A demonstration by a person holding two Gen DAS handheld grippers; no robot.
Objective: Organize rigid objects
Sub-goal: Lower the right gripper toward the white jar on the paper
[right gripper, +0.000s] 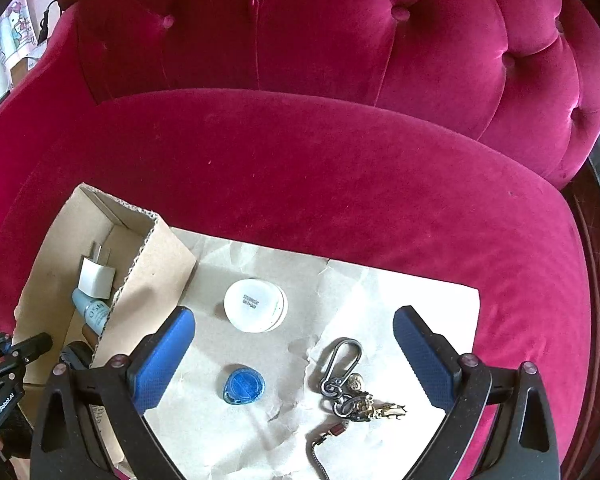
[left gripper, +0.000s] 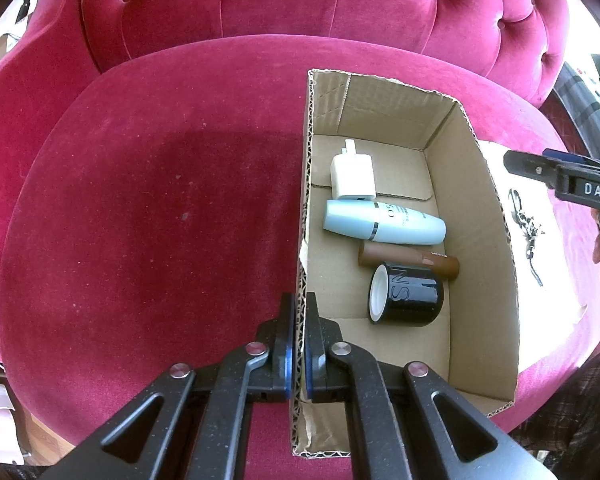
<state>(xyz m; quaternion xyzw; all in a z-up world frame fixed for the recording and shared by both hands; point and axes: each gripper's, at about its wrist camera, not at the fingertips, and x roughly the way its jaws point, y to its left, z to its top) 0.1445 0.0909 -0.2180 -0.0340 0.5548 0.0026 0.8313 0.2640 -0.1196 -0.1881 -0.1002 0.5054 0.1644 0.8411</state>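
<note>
Left hand-held gripper point(left gripper: 299, 344) points steeply down, clamped on the cardboard box point(left gripper: 496, 216) wall; right hand-held gripper point(right gripper: 294, 354) tilts down, jaws wide, above the blue tag point(right gripper: 243, 389)

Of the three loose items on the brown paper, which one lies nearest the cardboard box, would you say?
The round white plastic jar lies closest to the cardboard box. The blue teardrop key fob sits nearer the camera, and the metal carabiner keychain lies farther right.

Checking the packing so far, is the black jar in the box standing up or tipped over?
Tipped over: the black jar lies on its side in the cardboard box, its white end facing sideways.
</note>
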